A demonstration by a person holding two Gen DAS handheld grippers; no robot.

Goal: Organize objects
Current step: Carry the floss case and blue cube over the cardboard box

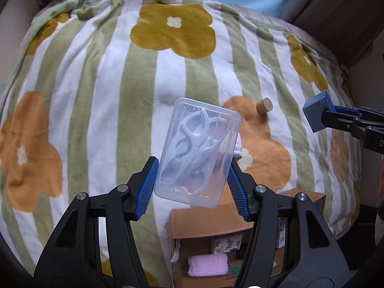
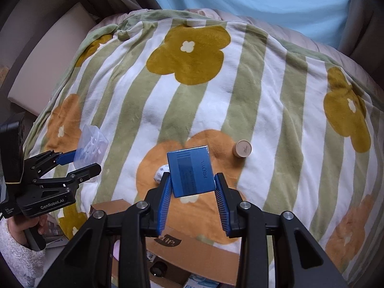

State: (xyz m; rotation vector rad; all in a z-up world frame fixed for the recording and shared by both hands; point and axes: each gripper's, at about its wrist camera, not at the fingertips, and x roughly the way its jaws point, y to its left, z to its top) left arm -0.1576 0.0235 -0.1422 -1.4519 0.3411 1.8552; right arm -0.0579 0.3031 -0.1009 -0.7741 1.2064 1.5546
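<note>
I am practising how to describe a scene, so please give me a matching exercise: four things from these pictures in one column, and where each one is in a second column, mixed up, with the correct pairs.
Things:
1. clear plastic case
2. blue box
3. small wooden cylinder
4. pink towel roll

Places:
A. lying alone on the flowered blanket
B. held in the right gripper
C. inside the cardboard box
D. held in the left gripper

Pairs: 1-D, 2-B, 3-A, 4-C

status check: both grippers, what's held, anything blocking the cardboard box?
Left gripper shut on clear case. Right gripper shut on blue box. Cardboard box open below, nothing in the way.
</note>
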